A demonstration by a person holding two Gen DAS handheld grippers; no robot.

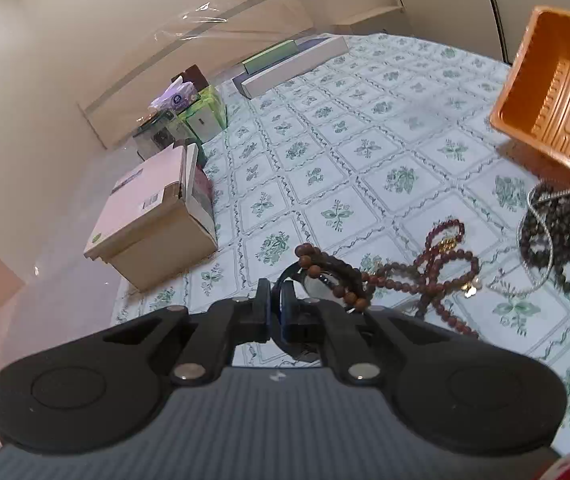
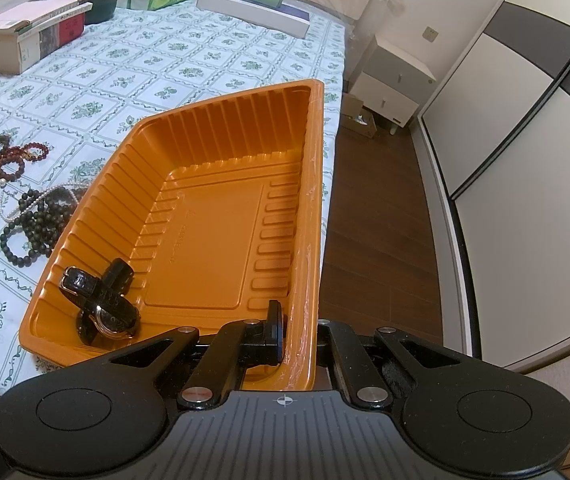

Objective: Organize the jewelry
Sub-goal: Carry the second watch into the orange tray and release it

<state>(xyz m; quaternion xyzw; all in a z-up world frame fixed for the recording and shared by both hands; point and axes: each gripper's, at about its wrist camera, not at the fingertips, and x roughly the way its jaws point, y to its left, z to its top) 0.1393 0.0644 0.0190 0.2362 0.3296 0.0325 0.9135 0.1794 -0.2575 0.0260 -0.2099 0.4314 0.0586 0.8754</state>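
Note:
My left gripper (image 1: 277,305) is shut on a dark strap (image 1: 285,280) that carries a round silver piece (image 1: 319,285), seemingly a watch. A brown bead bracelet (image 1: 327,267) hangs around it, just above the tablecloth. To its right lie red bead strings (image 1: 445,240), dark bead bracelets (image 1: 565,240) and a thin pale chain (image 1: 537,280). The orange plastic tray (image 1: 553,92) shows tilted at the far right. My right gripper (image 2: 289,332) is shut on the tray's right wall (image 2: 305,240). A black watch (image 2: 101,304) lies in the tray's near left corner. Dark bead bracelets (image 2: 33,232) sit left of the tray.
A floral tablecloth (image 1: 325,140) covers the table. A cardboard box (image 1: 153,224), tissue packs (image 1: 201,112) and flat boxes (image 1: 293,64) line its far and left sides. Right of the tray the table ends above a wooden floor (image 2: 373,220), with a nightstand (image 2: 397,76) and wardrobe beyond.

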